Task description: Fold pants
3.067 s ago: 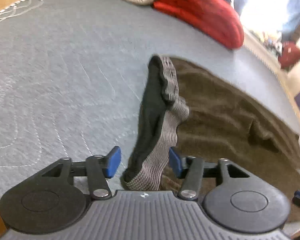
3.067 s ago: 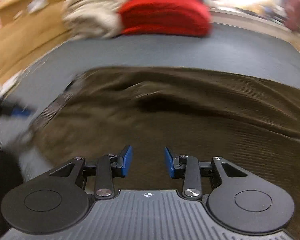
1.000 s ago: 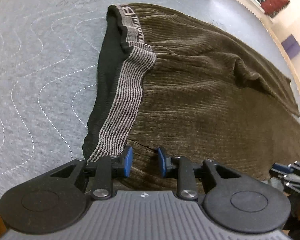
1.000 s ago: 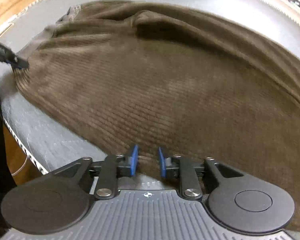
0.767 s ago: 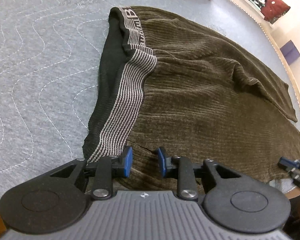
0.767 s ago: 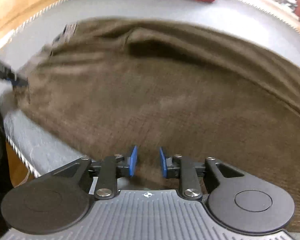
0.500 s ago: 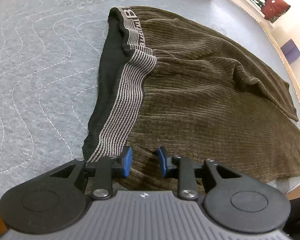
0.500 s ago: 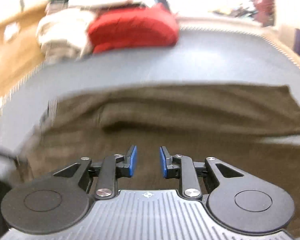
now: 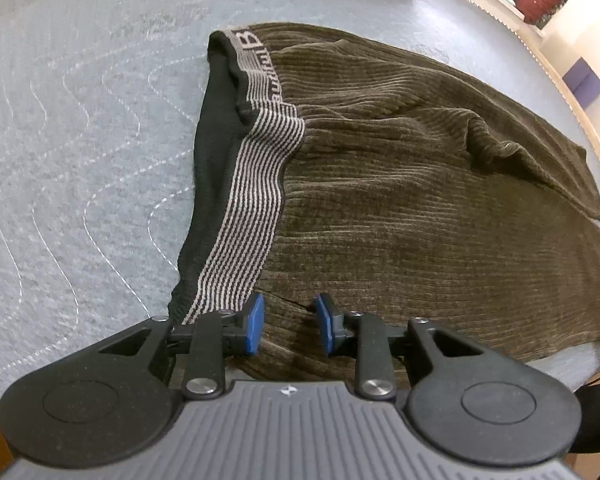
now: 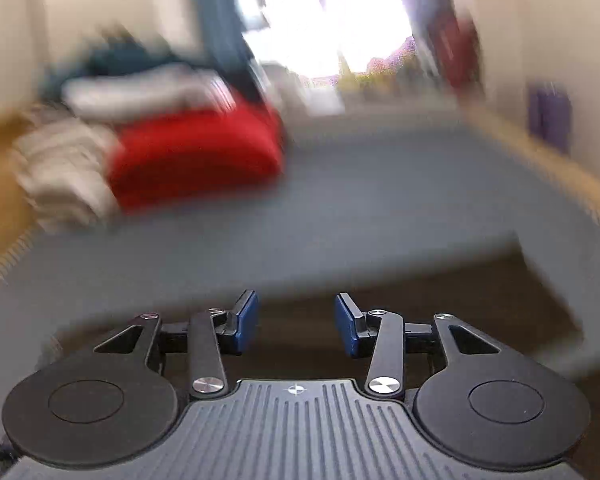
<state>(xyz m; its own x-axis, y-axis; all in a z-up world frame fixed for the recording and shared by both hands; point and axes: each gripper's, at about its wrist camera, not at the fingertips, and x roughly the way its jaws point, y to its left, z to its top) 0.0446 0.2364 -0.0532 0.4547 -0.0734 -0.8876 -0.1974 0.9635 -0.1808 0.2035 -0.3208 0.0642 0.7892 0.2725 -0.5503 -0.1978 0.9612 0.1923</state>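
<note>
Holding my left gripper low over the near edge of the brown corduroy pants, I have its blue pads a narrow gap apart with the ribbed cloth lying under and between them; whether they pinch a fold of it I cannot tell. The pants lie spread flat on the grey quilted bed cover, their striped waistband turned outward along the left side, the legs running off to the right. My right gripper is raised above the far part of the pants, its jaws opening with nothing between them. That view is blurred; a red folded bundle and pale folded laundry sit beyond on the cover.
</note>
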